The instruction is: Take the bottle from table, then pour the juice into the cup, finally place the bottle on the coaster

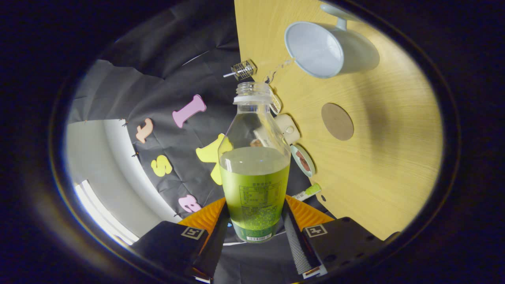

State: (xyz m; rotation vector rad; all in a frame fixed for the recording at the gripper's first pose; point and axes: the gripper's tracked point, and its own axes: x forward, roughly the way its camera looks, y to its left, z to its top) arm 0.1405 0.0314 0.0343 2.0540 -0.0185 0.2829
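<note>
Bottle clamped between both fingers of gripper, uncapped, lifted, rolled sideways, neck aimed short of cup. Judgement: shift mouth over rim first, then tip slowly. Coaster beside cup, free.

Strong fisheye bending curves the table edge and the booth's wall, and the scene sits tilted. Light is even and fairly bright on the wood, dimming toward the rim — a soft dark band of shadow runs across the table beyond the coaster. A pale glare glows low beside the wall. The bottle between the gripper fingers is sharp; the cup looks slightly soft — no motion blur.
</note>
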